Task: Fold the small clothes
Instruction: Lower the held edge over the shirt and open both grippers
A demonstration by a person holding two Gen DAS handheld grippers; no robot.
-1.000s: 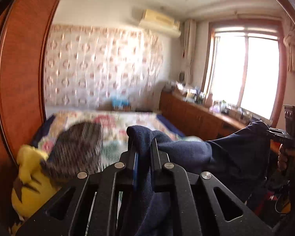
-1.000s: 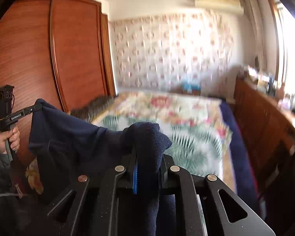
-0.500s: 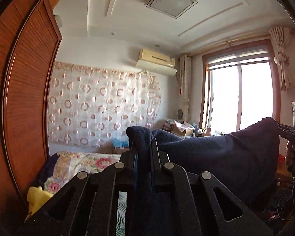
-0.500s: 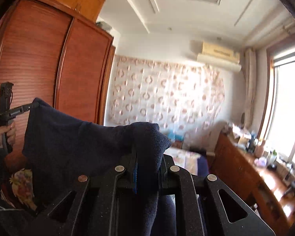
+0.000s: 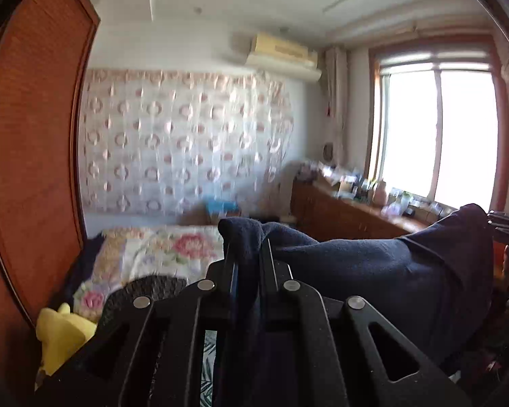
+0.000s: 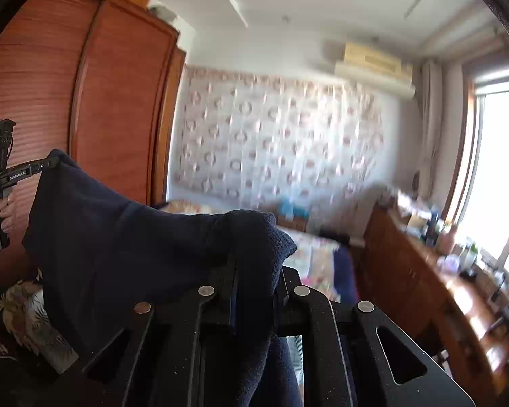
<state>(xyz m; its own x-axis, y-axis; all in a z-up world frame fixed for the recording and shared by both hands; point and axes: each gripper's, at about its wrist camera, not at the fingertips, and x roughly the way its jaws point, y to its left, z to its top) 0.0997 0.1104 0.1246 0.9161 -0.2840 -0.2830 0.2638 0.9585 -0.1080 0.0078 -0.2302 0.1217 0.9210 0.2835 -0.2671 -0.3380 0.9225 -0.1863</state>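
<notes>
Both tools have been lifting: left tool (image 5: 246,254) and right tool (image 6: 254,264) are each pinching a corner of the navy garment (image 5: 373,271), stretching it above the floral bed (image 5: 159,251) at nine o'clock.

We look into a sunlit bedroom: a bright window (image 5: 437,135) on the right above a cluttered wooden counter (image 5: 349,210), a patterned curtain (image 5: 186,142) on the far wall, an air conditioner (image 5: 283,56) overhead, a reddish wardrobe (image 6: 85,101) beside the floral-covered bed (image 5: 159,251).
</notes>
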